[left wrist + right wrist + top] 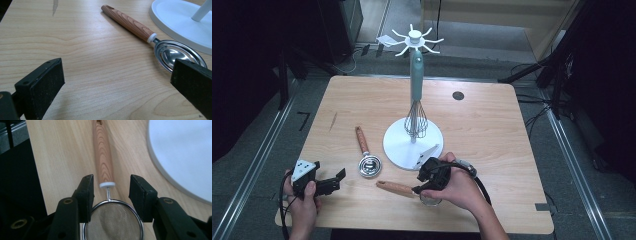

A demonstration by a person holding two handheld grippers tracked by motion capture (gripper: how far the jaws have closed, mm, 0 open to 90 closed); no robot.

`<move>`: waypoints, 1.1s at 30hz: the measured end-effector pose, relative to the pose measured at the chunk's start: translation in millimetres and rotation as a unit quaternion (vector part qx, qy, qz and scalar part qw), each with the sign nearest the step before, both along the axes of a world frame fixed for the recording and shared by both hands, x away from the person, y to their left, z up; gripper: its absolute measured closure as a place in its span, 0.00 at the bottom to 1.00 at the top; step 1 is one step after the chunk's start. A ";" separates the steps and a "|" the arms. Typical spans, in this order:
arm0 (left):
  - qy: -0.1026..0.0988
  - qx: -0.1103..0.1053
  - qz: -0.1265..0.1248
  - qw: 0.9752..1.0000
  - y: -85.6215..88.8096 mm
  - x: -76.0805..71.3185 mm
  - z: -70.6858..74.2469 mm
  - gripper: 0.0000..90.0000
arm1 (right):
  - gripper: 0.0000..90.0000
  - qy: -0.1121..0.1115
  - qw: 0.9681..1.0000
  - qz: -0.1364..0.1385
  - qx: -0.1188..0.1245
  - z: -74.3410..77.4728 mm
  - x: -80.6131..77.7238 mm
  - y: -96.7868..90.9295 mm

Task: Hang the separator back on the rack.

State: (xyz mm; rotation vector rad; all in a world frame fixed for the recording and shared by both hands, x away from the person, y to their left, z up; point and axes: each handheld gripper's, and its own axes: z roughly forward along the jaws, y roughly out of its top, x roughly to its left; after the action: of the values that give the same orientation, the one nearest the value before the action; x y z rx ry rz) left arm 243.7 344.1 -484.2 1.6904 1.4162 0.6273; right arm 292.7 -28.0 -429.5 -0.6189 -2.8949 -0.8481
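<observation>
A small mesh strainer (113, 222) with a wooden handle (103, 157) lies on the table near the front edge. My right gripper (111, 182) is low over it, its jaws on either side of the thin wire neck with a gap on each side, so it is open. In the high view the strainer's handle (396, 188) sticks out to the left of the right gripper (418, 186). A steel ladle (175, 52) with a wooden handle lies left of the stand. My left gripper (117, 67) rests open on the table, nothing between its jaws.
A white utensil stand (412, 145) with a round base stands mid-table, and a whisk (416, 120) hangs from its hooked top. The base's rim (182, 152) is close to the right gripper. The wooden table (487, 125) has a dark round spot at the back right.
</observation>
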 end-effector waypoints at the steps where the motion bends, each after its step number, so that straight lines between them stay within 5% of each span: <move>1: -0.001 0.000 0.001 1.000 -0.2 0.1 -0.1 0.00 | 0.63 0.002 1.000 0.006 -0.001 -0.9 0.6 1.5; 9: 0.000 0.000 0.000 1.000 -0.4 0.5 -0.2 0.00 | 0.65 0.033 0.999 0.008 -0.021 -11.3 3.4 20.8; 19: 0.003 -0.001 -0.001 1.000 0.1 1.0 -0.2 0.00 | 0.67 0.068 0.995 0.005 -0.075 -24.1 9.1 37.8; 33: 0.003 -0.004 -0.001 1.000 0.6 0.9 -0.1 0.00 | 0.78 0.050 0.994 0.021 -0.100 -30.0 1.9 48.0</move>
State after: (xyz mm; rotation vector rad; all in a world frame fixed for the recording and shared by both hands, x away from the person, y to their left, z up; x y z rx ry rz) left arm 244.5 344.6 -484.3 1.6891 1.4207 0.6153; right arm 294.5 19.9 -459.5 -0.5939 -2.9109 -0.5100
